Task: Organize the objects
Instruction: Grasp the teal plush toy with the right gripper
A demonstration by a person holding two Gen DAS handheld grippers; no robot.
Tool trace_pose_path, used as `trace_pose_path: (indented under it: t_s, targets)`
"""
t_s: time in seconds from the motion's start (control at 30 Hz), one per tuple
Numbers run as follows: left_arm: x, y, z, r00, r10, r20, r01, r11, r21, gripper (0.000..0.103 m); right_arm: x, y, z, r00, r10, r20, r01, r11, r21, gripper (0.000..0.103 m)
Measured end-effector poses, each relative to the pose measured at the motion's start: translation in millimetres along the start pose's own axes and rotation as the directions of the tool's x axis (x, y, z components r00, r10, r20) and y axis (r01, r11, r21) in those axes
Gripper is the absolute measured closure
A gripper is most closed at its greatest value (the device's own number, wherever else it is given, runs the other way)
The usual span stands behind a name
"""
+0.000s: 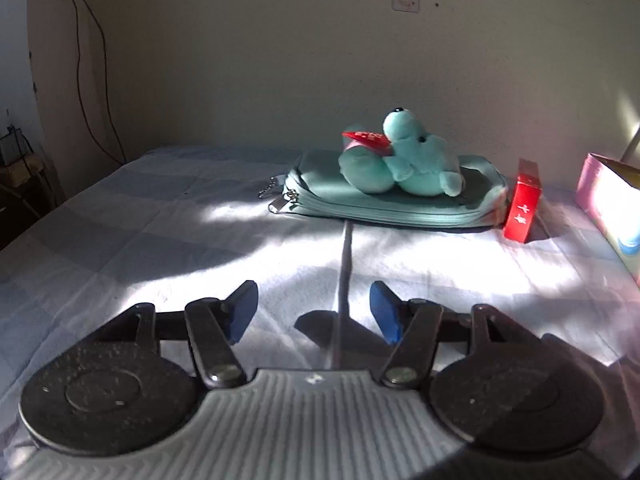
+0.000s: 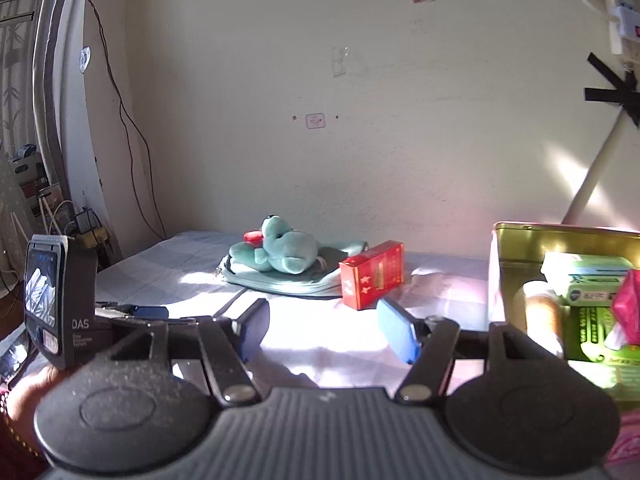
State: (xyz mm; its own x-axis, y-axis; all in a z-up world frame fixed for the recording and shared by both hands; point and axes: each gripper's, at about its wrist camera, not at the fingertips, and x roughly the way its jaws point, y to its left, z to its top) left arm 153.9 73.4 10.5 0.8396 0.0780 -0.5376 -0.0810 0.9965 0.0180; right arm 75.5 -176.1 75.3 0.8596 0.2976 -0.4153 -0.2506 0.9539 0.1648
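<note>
Both the left gripper [image 1: 314, 310] and the right gripper [image 2: 323, 330] are hanging open and empty. The plush [image 1: 402, 160] is lying on the pouch [image 1: 384, 200], the red box [image 2: 372, 274] just beside; grabbing the plush carelessly risks toppling that box.

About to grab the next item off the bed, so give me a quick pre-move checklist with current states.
1. Left claw empty, jaws apart: ok.
2. Right claw empty, jaws apart: ok.
3. Teal plush toy lying on the zip pouch, reachable from above: ok.
4. Red box upright beside the pouch, unobstructed: ok.
5. Storage box open, already holding packets: ok.
6. Room left in the storage box for the plush: cannot tell.
</note>
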Motion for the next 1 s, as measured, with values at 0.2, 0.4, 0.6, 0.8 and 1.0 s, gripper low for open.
trace_pose_path:
  t_s: [0.2,0.4,0.6,0.8,1.0]
  targets:
    - [6.5,41.0,5.4,0.999,-0.033,-0.030,0.026,0.976,-0.216,0.039,95.7,27.8,43.5,0.997,0.060,-0.052,-0.058,0.998,0.039,0.023]
    - [7.4,50.3,5.0,0.995,-0.087,-0.050,0.070,0.956,-0.286,0.039,190.4,42.3,53.6,0.991,0.002,-0.137,0.003,0.999,0.039,0.018]
    - [7.6,49.4,5.7,0.992,-0.114,-0.056,0.093,0.953,-0.288,0.038,231.0,39.7,47.0,0.978,0.039,-0.206,-0.021,0.996,0.091,0.046]
    - [9.1,52.4,6.6,0.990,-0.129,-0.048,0.109,0.949,-0.297,0.038,190.3,46.3,32.5,0.981,0.048,-0.188,-0.042,0.998,0.038,0.052]
    - [-11.8,49.2,6.5,0.937,-0.339,0.080,0.348,0.897,-0.272,0.027,110.2,36.3,-10.3,0.973,0.034,-0.227,-0.050,0.997,-0.062,0.050]
